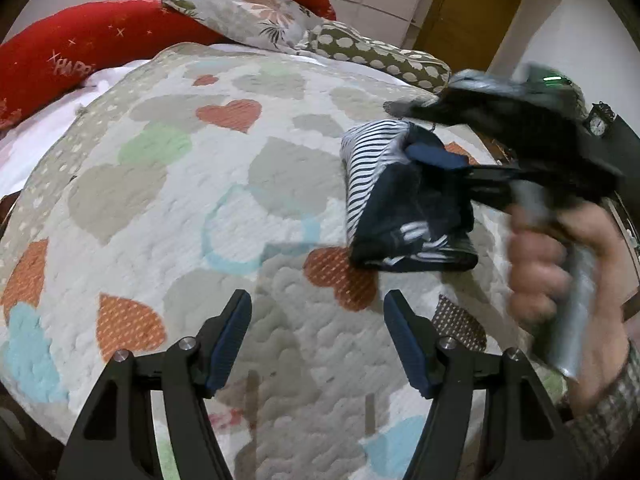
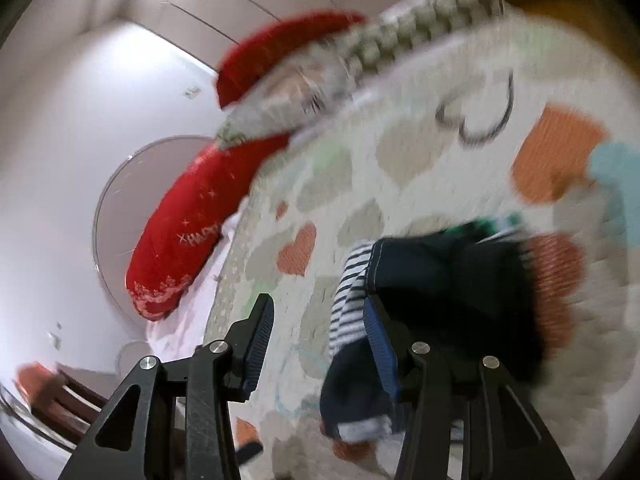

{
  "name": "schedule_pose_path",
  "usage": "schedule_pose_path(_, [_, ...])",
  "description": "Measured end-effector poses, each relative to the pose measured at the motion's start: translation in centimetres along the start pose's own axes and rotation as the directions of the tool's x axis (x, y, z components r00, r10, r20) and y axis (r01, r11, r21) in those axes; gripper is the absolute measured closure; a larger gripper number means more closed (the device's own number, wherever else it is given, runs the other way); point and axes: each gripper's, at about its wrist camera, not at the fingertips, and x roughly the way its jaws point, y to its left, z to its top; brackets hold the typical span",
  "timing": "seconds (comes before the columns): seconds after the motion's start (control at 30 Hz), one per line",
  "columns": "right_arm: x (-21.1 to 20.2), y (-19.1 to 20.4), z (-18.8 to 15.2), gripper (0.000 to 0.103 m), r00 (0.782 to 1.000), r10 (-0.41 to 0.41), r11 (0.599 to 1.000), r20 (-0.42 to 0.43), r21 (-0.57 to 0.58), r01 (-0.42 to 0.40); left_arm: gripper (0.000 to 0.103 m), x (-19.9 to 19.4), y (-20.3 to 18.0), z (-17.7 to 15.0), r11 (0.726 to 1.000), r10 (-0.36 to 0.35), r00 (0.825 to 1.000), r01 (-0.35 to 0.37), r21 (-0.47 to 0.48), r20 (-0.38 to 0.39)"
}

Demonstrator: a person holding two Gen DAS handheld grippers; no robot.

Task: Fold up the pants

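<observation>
1. Left gripper [image 1: 318, 344]: the fingers stand wide apart and hold nothing. It hangs above the heart-patterned quilt [image 1: 168, 208], with the bundle at about 2 o'clock in its view.
2. Pants [image 1: 404, 204]: dark navy with a striped panel, gathered into a compact folded bundle. The bundle sits at the quilt's 3 o'clock side, on or just above the surface; blur prevents a firmer call.
3. Right gripper [image 2: 318, 344]: in its own view the fingers are spread, and one blue pad [image 2: 380, 344] lies against the pants [image 2: 448, 280]. The other finger is clear of the cloth. No pinch is visible, though the left view is blurred at the contact area.
4. Pillows [image 1: 80, 56] lie at 11 o'clock, well apart from the bundle.
5. Risk: the pad may drag the top layer on withdrawal and open the fold.
6. Risk: motion blur suggests speed; a fast sweep could push the bundle toward the bed edge at 3 o'clock.
</observation>
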Motion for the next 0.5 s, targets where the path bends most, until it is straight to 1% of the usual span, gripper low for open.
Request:
schedule_pose_path(0.1, [3.4,-2.3,0.5,0.053,0.998,-0.056,0.994,-0.039,0.095,0.060,0.031,-0.6,0.5,-0.4,1.000,0.008,1.000,-0.008,0.004,0.010])
schedule_pose_path(0.17, [3.9,-3.1,0.4,0.054,0.997,-0.071,0.990,-0.026,0.120,0.074,0.030,-0.9,0.7,-0.6,1.000,0.014,1.000,-0.014,0.011,0.017])
schedule_pose_path(0.23, [2.8,-2.2,0.2,0.053,0.998,-0.063,0.993,-0.007,0.099,0.064,0.030,-1.1,0.9,-0.7,0.999,0.027,0.999,-0.027,0.017,0.026])
schedule_pose_path(0.33, [-0.4,-0.7,-1.2,0.051,0.998,-0.037,0.999,0.049,0.029,0.036,0.030,-1.3,1.1,-0.7,0.999,0.039,0.998,-0.039,0.019,0.045])
schedule_pose_path(0.37, [-1.5,-0.7,-2.0,0.047,0.998,-0.034,0.999,0.061,0.018,0.033,0.030,-1.4,1.0,-0.7,0.999,0.040,0.998,-0.041,0.021,0.051])
schedule_pose_path(0.4, [-2.2,-1.2,-2.7,0.042,0.997,-0.047,0.999,0.068,0.021,0.045,0.030,-1.6,1.0,-0.7,0.999,0.044,0.997,-0.046,0.023,0.059])
schedule_pose_path(0.43, [-2.6,-1.8,-3.3,0.041,0.994,-0.082,0.996,0.069,0.030,0.080,0.030,-1.9,0.9,-0.7,0.998,0.052,0.996,-0.054,0.025,0.069])
schedule_pose_path(0.47, [-2.7,-3.1,-4.0,0.042,0.989,-0.133,0.990,0.056,0.043,0.131,0.030,-2.3,0.8,-0.8,0.998,0.061,0.995,-0.063,0.028,0.082])
schedule_pose_path(0.5, [-3.0,-3.9,-4.4,0.046,0.991,-0.122,0.991,0.047,0.054,0.120,0.030,-2.8,0.7,-0.9,0.997,0.070,0.992,-0.074,0.034,0.101])
